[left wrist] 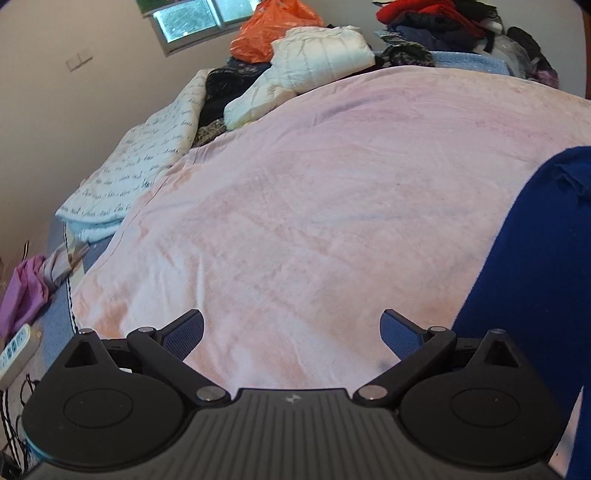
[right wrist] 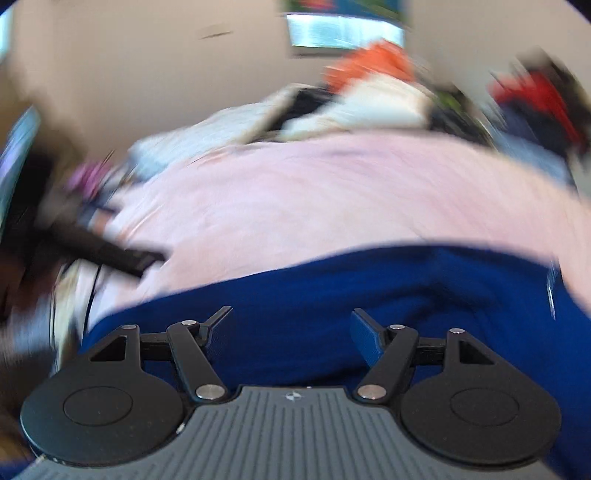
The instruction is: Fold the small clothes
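Observation:
A dark blue garment lies at the right edge of the pink blanket on the bed. My left gripper is open and empty above the bare blanket, with the garment to its right. In the blurred right wrist view, the blue garment lies right under and ahead of my right gripper, which is open with nothing between its fingers. The pink blanket spreads beyond it. The left gripper shows there as a dark blurred shape at the left.
At the bed's far end lie a white puffy jacket, an orange plastic bag, dark clothes and a white quilt with script print. A purple cloth and a power strip lie at the left.

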`<state>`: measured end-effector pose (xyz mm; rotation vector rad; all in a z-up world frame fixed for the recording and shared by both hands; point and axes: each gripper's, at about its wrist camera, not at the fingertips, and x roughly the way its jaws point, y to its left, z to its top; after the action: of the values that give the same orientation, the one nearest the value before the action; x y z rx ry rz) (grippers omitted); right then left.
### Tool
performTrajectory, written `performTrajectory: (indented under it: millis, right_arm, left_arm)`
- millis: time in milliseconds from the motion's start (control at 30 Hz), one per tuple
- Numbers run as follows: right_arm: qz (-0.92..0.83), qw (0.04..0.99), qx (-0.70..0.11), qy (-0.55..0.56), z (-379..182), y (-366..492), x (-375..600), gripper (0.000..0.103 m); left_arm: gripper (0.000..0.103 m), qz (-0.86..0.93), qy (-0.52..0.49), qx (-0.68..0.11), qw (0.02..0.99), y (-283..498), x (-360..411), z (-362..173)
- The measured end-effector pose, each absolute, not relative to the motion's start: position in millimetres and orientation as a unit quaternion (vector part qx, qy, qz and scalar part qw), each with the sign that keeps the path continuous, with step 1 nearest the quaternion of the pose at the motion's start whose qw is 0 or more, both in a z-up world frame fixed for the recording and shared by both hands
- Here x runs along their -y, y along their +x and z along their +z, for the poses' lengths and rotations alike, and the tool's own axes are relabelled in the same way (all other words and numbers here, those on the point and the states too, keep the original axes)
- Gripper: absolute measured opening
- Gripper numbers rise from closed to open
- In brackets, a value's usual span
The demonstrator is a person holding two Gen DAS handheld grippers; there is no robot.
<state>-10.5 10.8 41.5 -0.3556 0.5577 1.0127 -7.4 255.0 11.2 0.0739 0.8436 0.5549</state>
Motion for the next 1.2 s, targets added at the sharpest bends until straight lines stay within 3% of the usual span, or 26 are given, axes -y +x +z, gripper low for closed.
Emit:
performTrajectory:
  millis: [133, 233, 400, 567, 667, 733, 800, 933, 1200]
  right_arm:
    - [0.554, 0.732, -0.134, -0.372, 34.3, -96.8, -52.6, 0.068]
    - [0.583, 0.674, -0.11, -0.44, 23.5, -128.9, -61.2, 0.068]
    - [0.584, 0.658, -0.112, -0.462, 23.6, -127.8, -65.2, 0.068]
    - [0.583, 0.655, -0.066, -0.476, 14.4, -137.3, -82.0, 0.066]
    - [0.593, 0.652, -0.041, -0.47, 6.6, -142.9, -100.3, 0.046]
    - [0.602, 0.649, -0.043, -0.463, 3.4, -144.0, -108.5, 0.02]
    - [0.607, 0.649, -0.048, -0.456, 1.5, -144.0, -115.6, 0.012]
    - [0.61, 0.678, -0.083, -0.401, 12.0, -127.5, -119.1, 0.001]
    - [0.497, 0.825, -0.187, -0.196, 51.6, -21.8, -58.7, 0.0]
  left_arm:
    - [0.102, 0.266, -0.001, -0.406, 0.874, -21.9, -269.7, 18.8]
    - [0.102, 0.264, -0.009, -0.405, 0.875, -28.8, -271.1, 23.3]
    - [0.102, 0.216, -0.064, -0.431, 0.874, -28.4, -272.4, 24.8]
    - [0.102, 0.255, -0.077, -0.396, 0.879, -39.0, -281.6, 44.3]
    - [0.102, 0.277, -0.094, -0.375, 0.88, -45.1, -294.1, 56.5]
    - [0.102, 0.282, -0.112, -0.365, 0.88, -47.8, -301.7, 61.2]
    - [0.102, 0.286, -0.124, -0.359, 0.88, -49.3, -306.4, 64.2]
    - [0.102, 0.282, -0.145, -0.354, 0.88, -50.5, -308.9, 65.7]
    - [0.102, 0.211, -0.14, -0.396, 0.883, -31.3, -287.3, 46.7]
